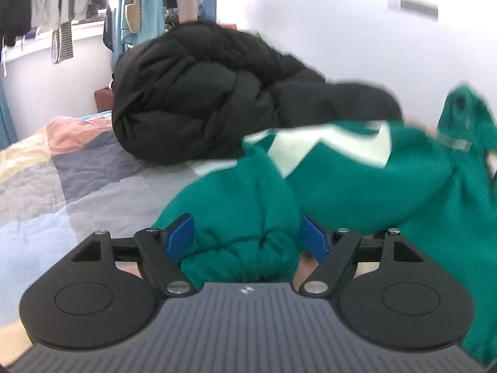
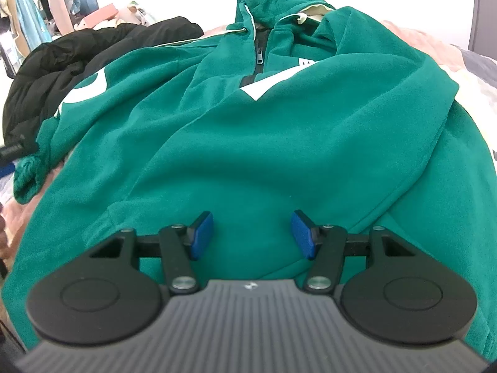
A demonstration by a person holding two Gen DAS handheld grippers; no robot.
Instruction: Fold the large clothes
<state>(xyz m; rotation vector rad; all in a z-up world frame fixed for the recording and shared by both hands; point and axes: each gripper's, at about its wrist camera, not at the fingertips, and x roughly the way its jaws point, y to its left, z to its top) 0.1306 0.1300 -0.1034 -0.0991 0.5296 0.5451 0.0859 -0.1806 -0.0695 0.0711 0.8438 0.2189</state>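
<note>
— What is the green hoodie made of?

— Soft matt fleece cloth, lightly napped, with smooth flat white print; its zipper looks like dark plastic. The ribbed cuff sits gathered at six o'clock in the left view.

— And the black puffer jacket at eleven o'clock?

— Quilted cloth, faintly sheened.

— The bedspread?

— Crinkled matt patchwork cotton.

— The left gripper and right gripper?

— Matt black plastic, blue rubbery pads, shiny metal pins.

Bright daylight, blown-out white walls, motion-blurred left view, fisheye-bent edges
</note>
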